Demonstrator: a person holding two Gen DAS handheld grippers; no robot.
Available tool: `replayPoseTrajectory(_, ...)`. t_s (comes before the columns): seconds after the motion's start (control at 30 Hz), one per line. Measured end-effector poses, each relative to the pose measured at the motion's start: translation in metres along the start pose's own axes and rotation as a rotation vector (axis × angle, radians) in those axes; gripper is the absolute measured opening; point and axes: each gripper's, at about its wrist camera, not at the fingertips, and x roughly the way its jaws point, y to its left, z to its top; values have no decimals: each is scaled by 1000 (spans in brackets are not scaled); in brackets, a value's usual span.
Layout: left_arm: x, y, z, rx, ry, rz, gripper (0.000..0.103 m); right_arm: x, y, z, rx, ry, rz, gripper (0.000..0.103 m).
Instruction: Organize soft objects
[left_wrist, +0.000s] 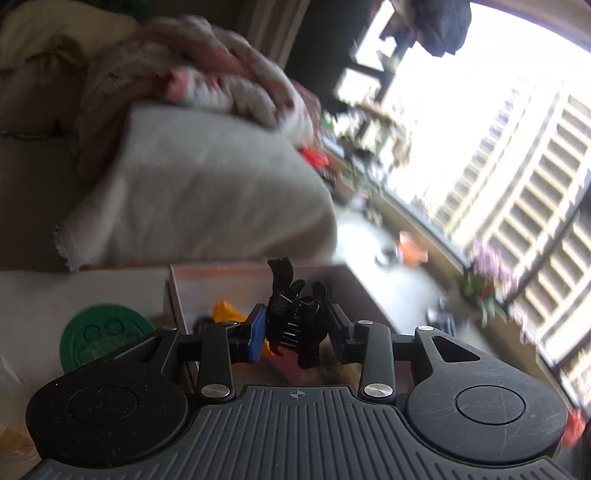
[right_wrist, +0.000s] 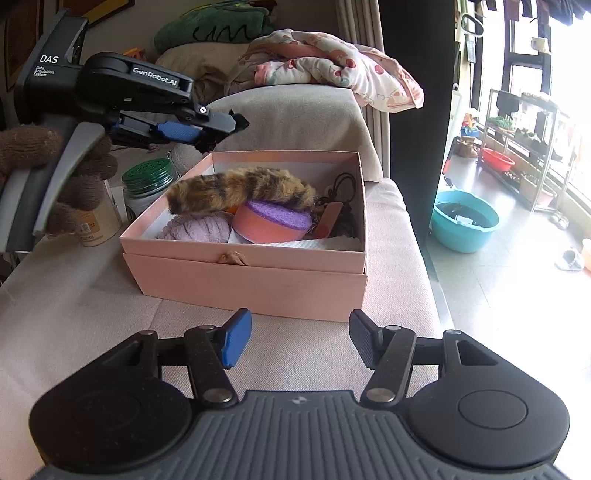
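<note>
My left gripper is shut on a black hair claw clip and holds it above the back left corner of the open pink box. In the right wrist view the left gripper hovers over that corner of the pink box. The box holds a furry brown striped tail, a purple knitted piece, an orange and purple sponge and black cords. My right gripper is open and empty, in front of the box.
The box sits on a beige sofa seat. A green-lidded jar and a white bottle stand left of it. A grey cushion with a floral blanket is behind. A teal basin is on the floor right.
</note>
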Motion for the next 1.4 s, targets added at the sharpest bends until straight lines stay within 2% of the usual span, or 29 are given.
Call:
replayPoseTrajectory(0.07,15,-13,-14,95,135,17,39,1,2,0,-1,8,0,59)
replayPoseTrajectory(0.1,22,-20,-20,148,178,34,39,2,2,-1,-3,11,2,59)
replayPoseTrajectory(0.17,27,-33,-30,223,207,60,39,1,4,-2,-9,12,3,59)
replayPoseTrajectory(0.23,28,-37,-30,241,217,85,39,1,4,-2,-14,12,1,59)
replayPoseTrajectory(0.33,22,-39,-21,253,158,158,40,1,1,-2,-5,13,-2,59)
replayPoseTrajectory(0.4,11,-39,-14,263,38,203,38,0,-1,-3,4,12,-3,59)
replayPoseTrajectory(0.43,4,-37,-10,254,-24,188,38,-1,-2,-4,8,12,-4,59)
replayPoseTrajectory(0.5,-12,-30,-6,169,-131,111,38,-1,-3,-5,15,12,-4,59)
replayPoseTrajectory(0.57,-21,-28,-3,91,-170,45,38,-3,-3,-7,19,9,0,59)
replayPoseTrajectory(0.6,-26,-30,-5,87,-174,39,38,-5,-4,-7,20,5,3,59)
replayPoseTrajectory(0.7,-44,-44,-34,167,-149,113,38,-9,-4,-9,31,-7,6,60)
replayPoseTrajectory(0.83,-72,-53,-107,200,-55,193,38,-8,-1,-16,64,0,15,66)
replayPoseTrajectory(0.97,-85,-35,-177,111,39,358,38,0,13,-24,72,42,10,66)
replayPoseTrajectory(1.03,-81,-31,-198,72,74,396,39,3,21,-28,71,61,4,66)
replayPoseTrajectory(1.17,-76,-42,-208,100,13,426,41,3,33,-36,25,52,-45,69)
replayPoseTrajectory(1.23,-71,-45,-209,103,-9,425,54,3,35,-39,9,50,-74,74)
replayPoseTrajectory(1.3,-62,-47,-205,102,-23,435,60,4,33,-41,32,50,-120,91)
replayPoseTrajectory(1.4,-54,-52,-204,82,-42,444,75,4,25,-40,82,53,-155,95)
